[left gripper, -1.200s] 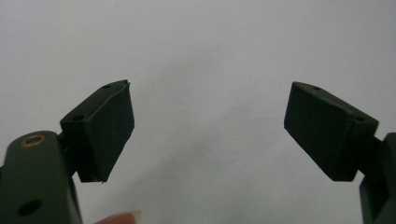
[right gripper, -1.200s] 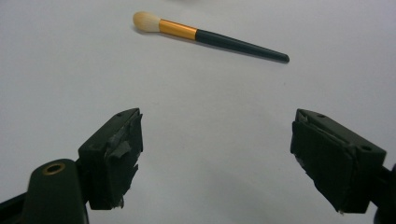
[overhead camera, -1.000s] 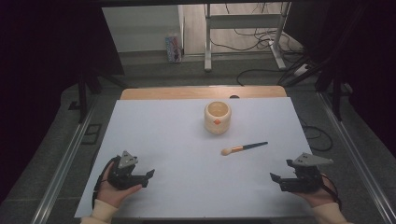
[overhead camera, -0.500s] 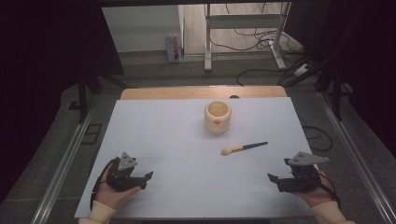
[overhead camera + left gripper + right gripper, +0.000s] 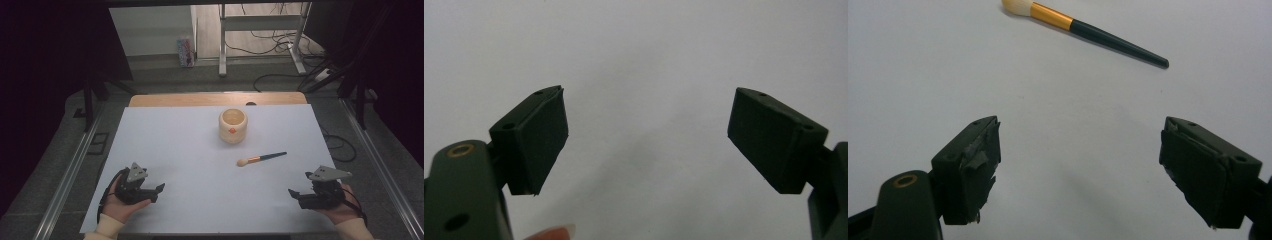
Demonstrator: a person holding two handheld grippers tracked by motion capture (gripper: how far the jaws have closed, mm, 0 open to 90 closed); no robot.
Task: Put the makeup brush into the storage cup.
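A makeup brush with pale bristles, a gold ferrule and a dark handle lies flat on the white table cover, right of centre. Behind it stands a small cream-coloured cup with an orange dot on its front. My left gripper rests low at the near left, jaws wide apart over bare white surface. My right gripper sits at the near right, also open and holding nothing. In the right gripper view the brush lies a little ahead of the jaws, bristles to the left.
A wooden table edge shows beyond the white cover. Metal rails run along both sides of the table. Cables and a stand's legs lie on the floor behind.
Both hands have drifted slightly toward the near edge of the table. The brush and cup have not moved.
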